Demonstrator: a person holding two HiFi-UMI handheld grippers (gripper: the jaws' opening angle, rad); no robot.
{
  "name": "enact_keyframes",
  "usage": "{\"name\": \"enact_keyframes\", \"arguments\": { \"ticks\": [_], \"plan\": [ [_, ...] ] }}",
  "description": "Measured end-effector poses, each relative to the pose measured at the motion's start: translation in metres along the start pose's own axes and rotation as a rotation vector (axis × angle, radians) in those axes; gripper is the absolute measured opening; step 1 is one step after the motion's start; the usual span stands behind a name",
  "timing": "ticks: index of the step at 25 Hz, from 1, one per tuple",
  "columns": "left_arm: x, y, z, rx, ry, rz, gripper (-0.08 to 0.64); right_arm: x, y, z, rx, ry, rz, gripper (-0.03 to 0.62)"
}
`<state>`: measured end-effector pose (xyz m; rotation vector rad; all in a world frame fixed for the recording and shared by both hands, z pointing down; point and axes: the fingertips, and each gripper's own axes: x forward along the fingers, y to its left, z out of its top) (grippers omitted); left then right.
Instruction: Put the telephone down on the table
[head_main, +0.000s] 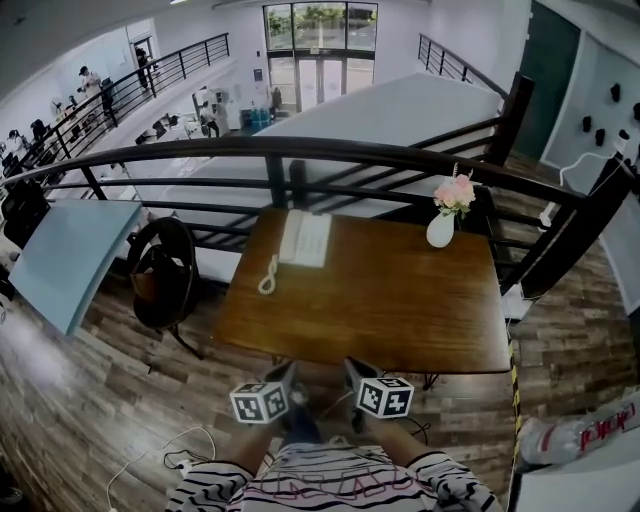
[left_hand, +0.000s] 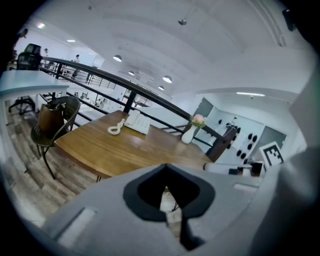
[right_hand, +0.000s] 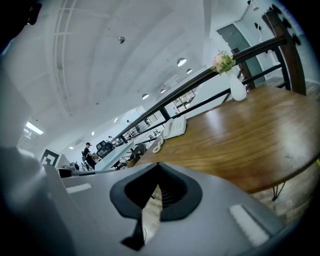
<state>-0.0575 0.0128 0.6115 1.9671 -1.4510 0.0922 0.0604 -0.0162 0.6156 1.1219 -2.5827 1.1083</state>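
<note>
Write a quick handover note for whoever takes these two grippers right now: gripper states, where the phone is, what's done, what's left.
Left gripper: shut, empty, at the near edge of the table.
Right gripper: shut, empty, beside the left one.
Telephone: lies flat at the table's far left corner, with its coiled cord beside it. A vase of flowers stands at the far right.
Done: the telephone is down on the table, and neither gripper touches it.
Left: probably nothing; keep both grippers clear.
</note>
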Motion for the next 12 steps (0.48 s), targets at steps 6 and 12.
{"name": "enact_keyframes", "arguments": {
  "ticks": [6, 12],
  "plan": [
    [0.0018, -0.0038, 0.0015, 0.001, -0.004, -0.004, 0.0, 0.0008, -0.0001, 0.0, -0.004, 0.003, 0.001, -0.001],
    [-0.0008, -0.0042, -0.0013, 0.0, 0.01, -0.002, 0.0, -0.0001, 0.0039, -0.0037, 0.004, 0.009, 0.004, 0.0]
  ]
}}
